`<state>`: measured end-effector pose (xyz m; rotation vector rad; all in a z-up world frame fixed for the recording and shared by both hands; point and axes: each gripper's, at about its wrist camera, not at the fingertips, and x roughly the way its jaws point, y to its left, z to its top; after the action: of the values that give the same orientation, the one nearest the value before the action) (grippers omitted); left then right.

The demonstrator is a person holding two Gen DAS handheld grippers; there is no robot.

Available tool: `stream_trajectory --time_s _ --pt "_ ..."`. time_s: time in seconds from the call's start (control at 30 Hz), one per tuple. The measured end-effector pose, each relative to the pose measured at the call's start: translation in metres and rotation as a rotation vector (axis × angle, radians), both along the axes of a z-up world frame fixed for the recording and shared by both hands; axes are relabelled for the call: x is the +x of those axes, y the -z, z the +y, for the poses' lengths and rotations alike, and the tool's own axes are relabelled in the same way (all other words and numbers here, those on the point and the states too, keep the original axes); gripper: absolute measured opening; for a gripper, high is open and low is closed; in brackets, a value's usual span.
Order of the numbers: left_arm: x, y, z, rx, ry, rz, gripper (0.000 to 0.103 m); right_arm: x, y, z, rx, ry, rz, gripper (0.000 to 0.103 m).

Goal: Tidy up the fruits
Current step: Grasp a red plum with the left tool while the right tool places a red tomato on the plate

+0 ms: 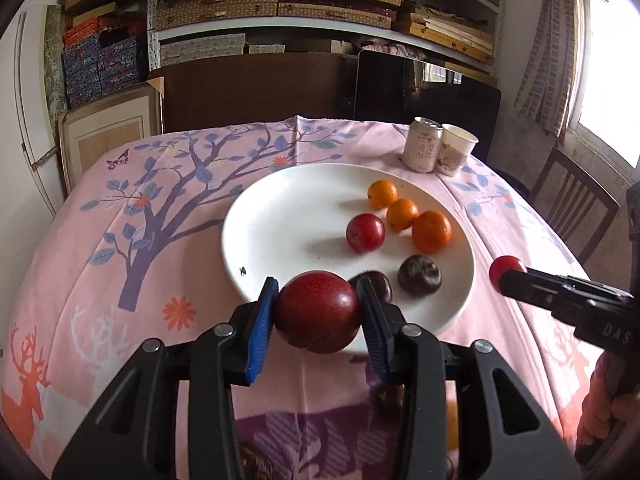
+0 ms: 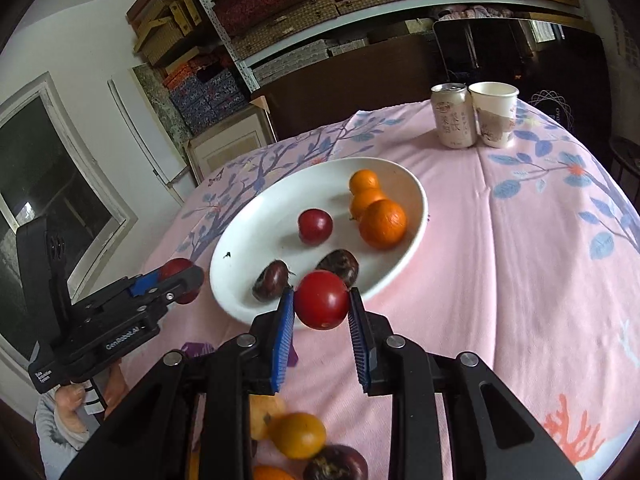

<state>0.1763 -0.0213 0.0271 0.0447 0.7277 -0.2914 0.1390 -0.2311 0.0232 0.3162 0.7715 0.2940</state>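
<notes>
- Fruits are split between 2 places: the white plate near the middle of the surface already carries 3 oranges, 1 red plum and 2 dark chestnut-like fruits, while more oranges and dark fruits lie loose on the pink cloth by the near edge.
- Left gripper has its blue fingers closed on a large dark-red plum, held just over the plate's near rim.
- Right gripper has its fingers closed on a smaller red fruit, also at the near rim, on the right side.
- Both loads look ready to be set down inside the plate.
- Risks, as I judge them: round, smooth fruit pinched at its widest part can squirt out if the grip loosens early; released over the rim, it may roll off onto the cloth; dropped from height, it could knock the dark fruits or oranges.
- With 2 grippers converging on the same rim, a collision is possible.
- A can and paper cup stand near the far right corner, well apart.
</notes>
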Motion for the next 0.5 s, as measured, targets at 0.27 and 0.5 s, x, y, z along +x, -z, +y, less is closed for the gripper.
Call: stream_trajectory --time_s 0.27,0.5 --pt "0.03 0.022 0.013 -0.054 -0.043 0.026 0.059 0.02 0.005 0.009 -0.035 0.015 -0.055 0.069" --pt "0.009 0.012 0.031 -0.063 -0.08 -0.003 0.075 -0.004 0.01 -0.016 0.039 0.073 -0.05 0.081"
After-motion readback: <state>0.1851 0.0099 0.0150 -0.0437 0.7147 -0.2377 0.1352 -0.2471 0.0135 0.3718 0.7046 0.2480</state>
